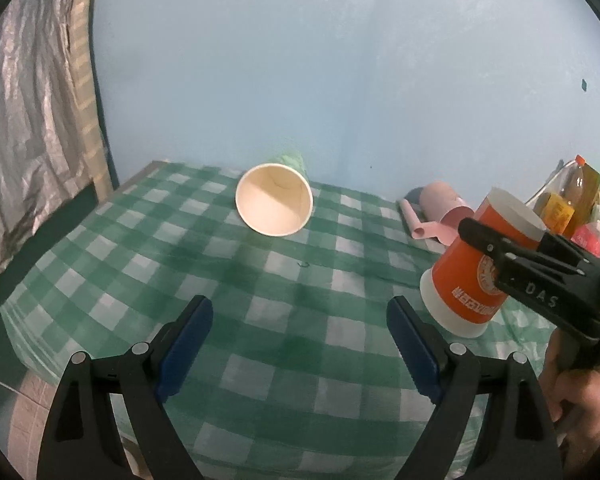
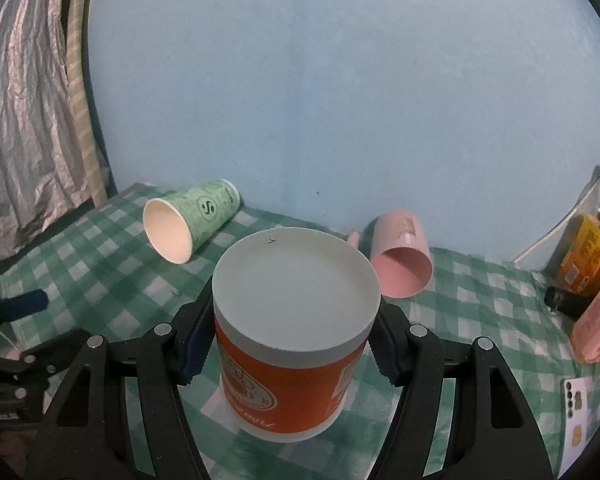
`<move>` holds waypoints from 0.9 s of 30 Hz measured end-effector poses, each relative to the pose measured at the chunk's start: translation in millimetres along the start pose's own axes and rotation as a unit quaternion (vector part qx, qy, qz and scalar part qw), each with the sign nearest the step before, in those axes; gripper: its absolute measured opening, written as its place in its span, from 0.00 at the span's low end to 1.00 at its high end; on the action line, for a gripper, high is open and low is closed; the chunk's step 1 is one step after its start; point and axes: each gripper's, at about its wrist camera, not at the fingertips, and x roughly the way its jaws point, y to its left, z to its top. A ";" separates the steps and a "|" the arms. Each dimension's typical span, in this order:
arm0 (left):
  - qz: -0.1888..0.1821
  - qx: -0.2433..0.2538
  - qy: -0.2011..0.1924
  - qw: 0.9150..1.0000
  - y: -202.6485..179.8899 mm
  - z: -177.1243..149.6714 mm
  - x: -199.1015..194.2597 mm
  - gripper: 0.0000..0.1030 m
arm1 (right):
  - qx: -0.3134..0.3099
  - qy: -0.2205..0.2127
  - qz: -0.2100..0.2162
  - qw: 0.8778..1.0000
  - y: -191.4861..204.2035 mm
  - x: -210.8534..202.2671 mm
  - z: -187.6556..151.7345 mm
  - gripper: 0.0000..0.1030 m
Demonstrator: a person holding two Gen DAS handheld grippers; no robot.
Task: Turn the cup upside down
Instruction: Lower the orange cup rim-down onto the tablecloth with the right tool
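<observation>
An orange and white paper cup (image 2: 292, 364) stands upside down on the green checked tablecloth (image 2: 479, 308), base up. My right gripper (image 2: 288, 344) is around it, with a blue pad against each side; it also shows in the left wrist view (image 1: 469, 280), tilted slightly. A green paper cup (image 1: 274, 204) lies on its side at the back, mouth toward me; it also shows in the right wrist view (image 2: 190, 220). My left gripper (image 1: 300, 344) is open and empty above the cloth.
A pink cup (image 2: 401, 264) lies on its side near the blue wall (image 2: 339, 100). Bottles and packets (image 2: 591, 264) crowd the right edge. A silver curtain (image 1: 24, 120) hangs at the left. A dark phone (image 2: 579, 412) lies at the front right.
</observation>
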 end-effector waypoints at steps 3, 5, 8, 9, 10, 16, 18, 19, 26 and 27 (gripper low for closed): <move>-0.005 -0.001 -0.005 1.000 -1.4 -2.6 -3.2 0.87 | 0.005 0.000 0.000 1.000 0.2 1.2 -4.2 0.66; -0.002 0.005 -0.003 1.000 -5.2 -4.0 -3.1 0.87 | 0.003 0.001 0.000 1.000 2.6 3.4 -6.6 0.66; -0.005 0.011 0.000 1.000 -11.6 -6.6 -2.2 0.87 | 0.000 0.009 0.003 1.000 5.8 8.2 -10.5 0.66; -0.007 0.013 0.003 1.000 -13.1 -7.2 -1.2 0.87 | 0.000 0.010 0.004 1.000 6.4 9.5 -11.5 0.66; -0.008 0.016 0.004 1.000 -14.9 -7.9 -0.2 0.87 | 0.001 0.012 0.005 1.000 7.2 10.8 -12.6 0.66; -0.005 0.021 0.006 1.000 -19.0 -10.4 0.3 0.87 | -0.002 0.020 0.008 1.000 9.9 14.9 -16.3 0.66; -0.005 0.020 0.005 1.000 -19.0 -10.1 -1.3 0.87 | 0.001 0.020 0.012 1.000 9.6 14.3 -16.6 0.66; -0.005 0.021 0.005 1.000 -19.3 -9.9 -2.0 0.87 | 0.002 0.021 0.011 1.000 9.7 14.1 -16.3 0.66; -0.011 0.020 -0.005 1.000 -20.1 -8.5 -13.8 0.87 | 0.007 0.008 0.002 1.000 6.6 1.8 -11.3 0.72; -0.013 0.020 -0.007 1.000 -20.1 -8.2 -16.1 0.87 | 0.007 0.004 -0.001 1.000 6.2 -2.0 -10.3 0.74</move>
